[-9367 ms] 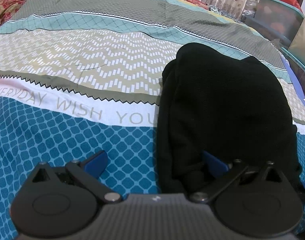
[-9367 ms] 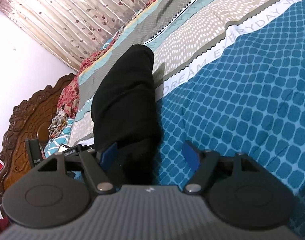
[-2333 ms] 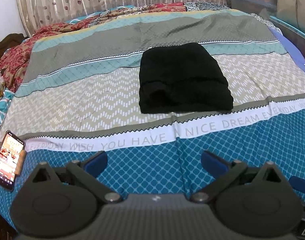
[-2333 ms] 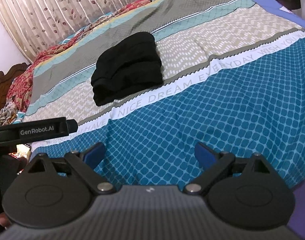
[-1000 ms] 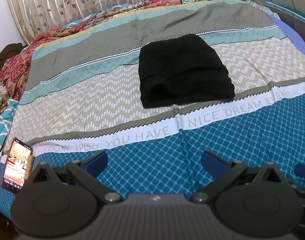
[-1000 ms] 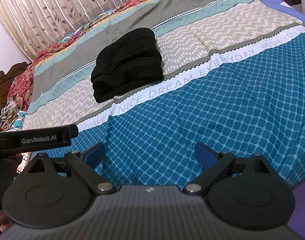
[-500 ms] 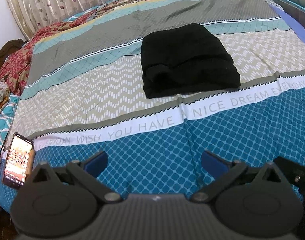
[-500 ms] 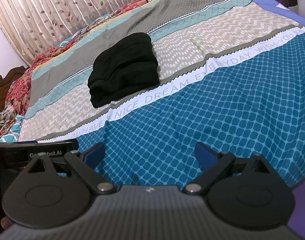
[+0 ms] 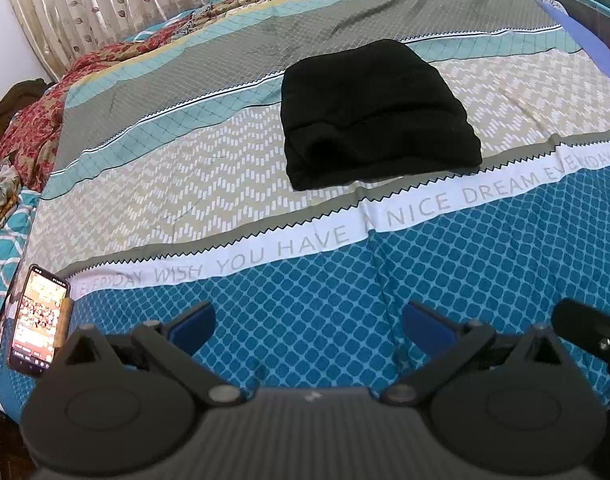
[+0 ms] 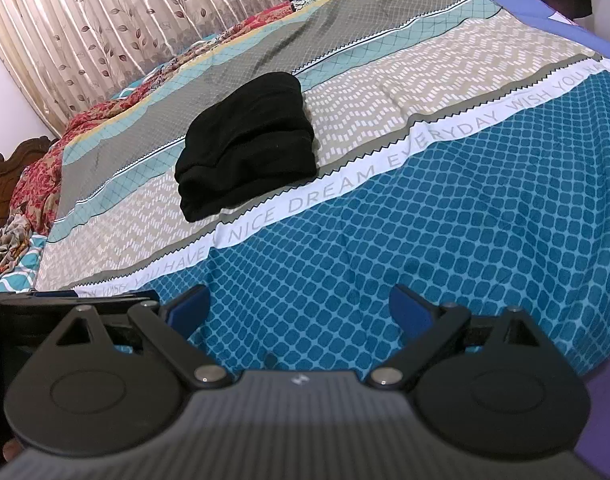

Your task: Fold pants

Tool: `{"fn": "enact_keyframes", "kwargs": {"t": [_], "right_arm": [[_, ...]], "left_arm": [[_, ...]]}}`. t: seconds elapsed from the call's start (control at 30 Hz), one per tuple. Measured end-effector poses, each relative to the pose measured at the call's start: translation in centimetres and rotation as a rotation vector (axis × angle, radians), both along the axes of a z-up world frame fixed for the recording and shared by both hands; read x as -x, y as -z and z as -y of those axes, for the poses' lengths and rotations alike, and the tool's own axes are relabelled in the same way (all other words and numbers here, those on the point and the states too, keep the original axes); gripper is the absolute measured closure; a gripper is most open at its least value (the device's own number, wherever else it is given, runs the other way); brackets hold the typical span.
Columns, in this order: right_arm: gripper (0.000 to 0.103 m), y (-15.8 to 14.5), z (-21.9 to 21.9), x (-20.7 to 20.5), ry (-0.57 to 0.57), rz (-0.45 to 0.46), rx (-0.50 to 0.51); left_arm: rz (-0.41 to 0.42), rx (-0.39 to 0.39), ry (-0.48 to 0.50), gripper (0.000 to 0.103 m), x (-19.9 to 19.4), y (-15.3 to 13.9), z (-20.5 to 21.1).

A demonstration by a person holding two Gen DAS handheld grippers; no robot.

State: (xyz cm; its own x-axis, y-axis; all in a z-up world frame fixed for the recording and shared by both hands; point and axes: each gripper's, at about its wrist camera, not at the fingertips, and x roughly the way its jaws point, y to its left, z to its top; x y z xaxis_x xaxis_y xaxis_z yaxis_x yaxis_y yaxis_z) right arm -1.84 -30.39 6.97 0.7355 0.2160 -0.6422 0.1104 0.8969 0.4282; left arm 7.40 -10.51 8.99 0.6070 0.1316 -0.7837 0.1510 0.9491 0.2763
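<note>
Lying folded on the patterned striped bedspread [image 9: 177, 168], just beyond its lettered band: soft black fabric pants [image 9: 375, 116]; probably light, floppy, best pinched at an edge. Left gripper [image 9: 307, 322], right gripper [image 10: 299, 306]: jaws released, empty, well short.

You have one folded black fabric pants bundle [image 9: 375, 116] on one striped, patterned bedspread [image 9: 209, 160]. You hold two black grippers with blue pads: left gripper [image 9: 309, 326] and right gripper [image 10: 299, 310]. One lit smartphone [image 9: 39, 322] lies nearby.
</note>
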Motion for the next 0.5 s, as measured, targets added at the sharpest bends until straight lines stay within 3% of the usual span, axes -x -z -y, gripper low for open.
{"fn": "enact_keyframes", "kwargs": {"t": [0.5], "right_arm": [[0.005,0.11,-0.03,0.06,0.001,-0.002,-0.004]], "left_arm": [[-0.02,-0.025,-0.004,0.0,-0.17,0.62,-0.25]]}}
